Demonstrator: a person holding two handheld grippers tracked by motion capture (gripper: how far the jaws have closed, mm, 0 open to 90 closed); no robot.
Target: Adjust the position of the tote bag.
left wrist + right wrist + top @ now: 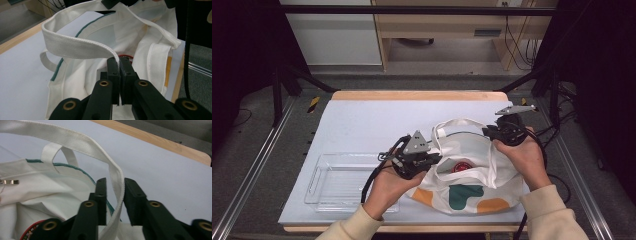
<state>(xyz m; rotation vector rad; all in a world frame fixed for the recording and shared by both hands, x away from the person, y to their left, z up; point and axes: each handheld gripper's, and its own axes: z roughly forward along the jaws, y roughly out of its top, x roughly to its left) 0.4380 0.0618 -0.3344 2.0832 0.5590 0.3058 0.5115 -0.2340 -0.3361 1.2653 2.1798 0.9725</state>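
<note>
A white cloth bag (472, 177) with green and orange shapes lies on the tabletop (362, 125), on the person's right side and close to the front edge. Its mouth is held open, and something round and red (462, 166) peeks out from inside. The left tongs (432, 159) are at the bag's left rim. In the left gripper view the left tongs (119, 72) are pressed together, and they pinch the end of a white strap (75, 46) that loops up and over to the left. The right tongs (490, 134) are at the far right side of the bag. In the right gripper view the right tongs (115, 195) are spread a little apart, and another white strap (117, 195) hangs down between the two jaws. The strap lies close to the right jaw, but I cannot tell if it is squeezed. A thin green line (75, 168) runs along the bag's rim there. A clear plastic tray (329, 182) sits on the tabletop to the left of the bag, just beside the person's left hand (387, 187). The person's right hand (524, 157) rests against the bag's right side. Both arms have cream sleeves (552, 212).
</note>
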